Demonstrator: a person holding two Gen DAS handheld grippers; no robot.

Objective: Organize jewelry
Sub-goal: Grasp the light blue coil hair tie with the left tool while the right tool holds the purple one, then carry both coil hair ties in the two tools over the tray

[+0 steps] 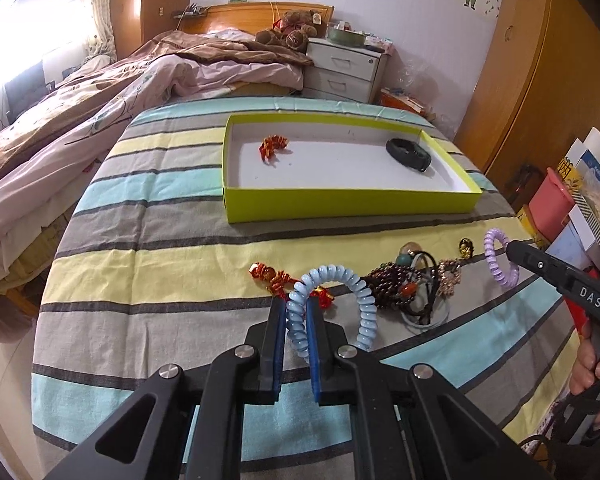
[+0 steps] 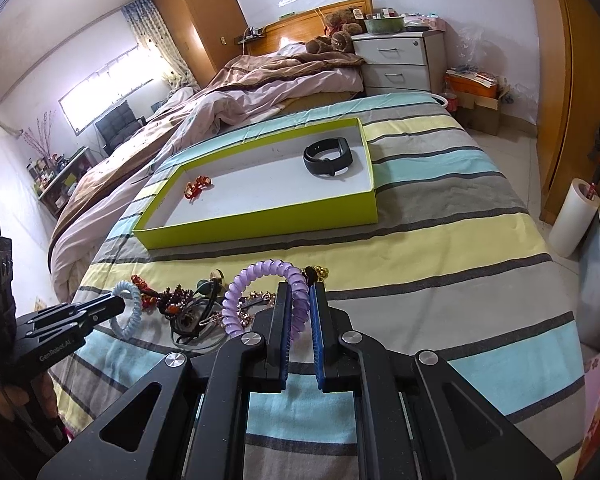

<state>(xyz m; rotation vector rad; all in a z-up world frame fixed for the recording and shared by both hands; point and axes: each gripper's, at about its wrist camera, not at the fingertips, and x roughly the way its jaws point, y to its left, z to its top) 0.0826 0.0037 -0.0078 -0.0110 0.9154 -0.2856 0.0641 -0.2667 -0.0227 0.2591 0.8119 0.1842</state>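
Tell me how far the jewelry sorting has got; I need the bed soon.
Done: a red ornament and a black band lie in the green tray. In hand: the left gripper is shut on the blue coil tie, the right gripper on the purple coil tie. Left: the tangled pile on the bedspread.

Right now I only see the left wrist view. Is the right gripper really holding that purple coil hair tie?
Observer: Yes. The right wrist view shows the purple coil pinched between the blue pads of the right gripper, jaws shut.
Operator: Anything close behind it?
Observer: A gold ornament lies just past it on the striped sheet. I cannot tell whether they touch.
Operator: How does my left grip look from that side?
Observer: The left gripper has its tip on the blue coil, which stands upright beside the jewelry pile.
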